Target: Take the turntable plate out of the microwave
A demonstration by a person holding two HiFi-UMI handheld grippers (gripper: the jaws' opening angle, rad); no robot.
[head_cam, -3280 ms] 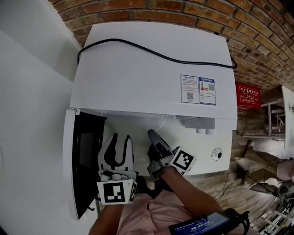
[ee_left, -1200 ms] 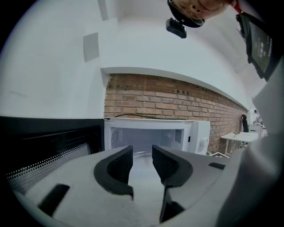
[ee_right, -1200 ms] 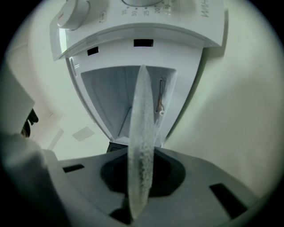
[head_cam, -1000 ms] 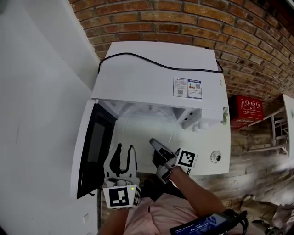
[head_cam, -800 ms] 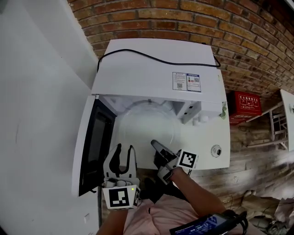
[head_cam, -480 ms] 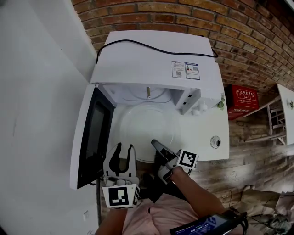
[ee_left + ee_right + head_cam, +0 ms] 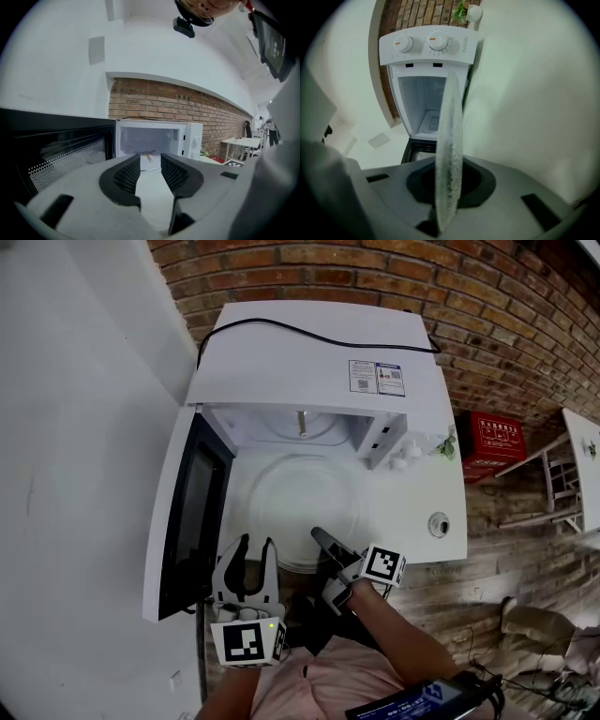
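Head view: one white microwave is seen with its one door swung open, one black cable laid across its top, and one red box off to the right of both grippers. One turntable plate and two grippers are counted. The right gripper is closed on the near rim of the plate, which is held flat and reaches ahead of the jaws, in front of the open cavity. The right forearm is brought in from the lower right, and the gripper is turned on its side and pointed at the microwave. In the right gripper view the glass is seen edge-on, pinched between the two pads, and two knobs are seen beyond it. The left gripper is held just left of the right one, level and aimed at the cavity, with the door on its left; its jaws are parted and nothing is held between them
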